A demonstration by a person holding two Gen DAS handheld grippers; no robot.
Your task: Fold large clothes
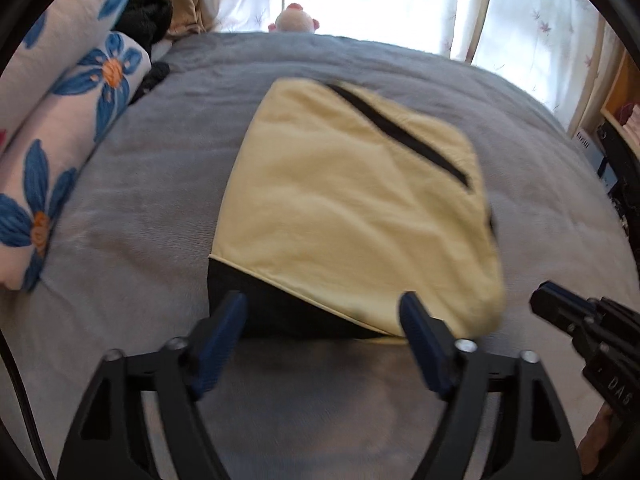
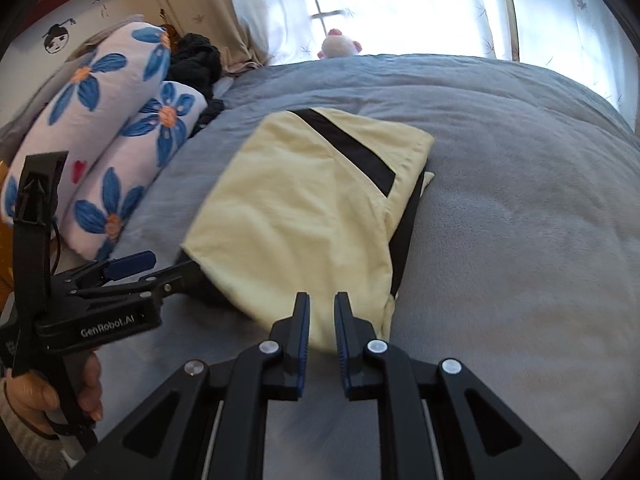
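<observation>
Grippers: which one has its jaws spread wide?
The left gripper: its blue pads stand far apart with nothing between them, above the near edge of the folded yellow garment. The right gripper is nearly closed, a narrow gap, holding nothing.

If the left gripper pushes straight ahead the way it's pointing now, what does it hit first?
Probably the near black edge of the folded pale yellow garment; the open left gripper frames it, though depth is unclear.

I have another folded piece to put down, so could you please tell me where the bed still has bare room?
The grey blanket lies bare right of the folded yellow-and-black garment, out to the curtained window, and also between the garment and the viewer. The left is crowded: rolled blue-flowered bedding and dark knitwear border the garment there.
</observation>
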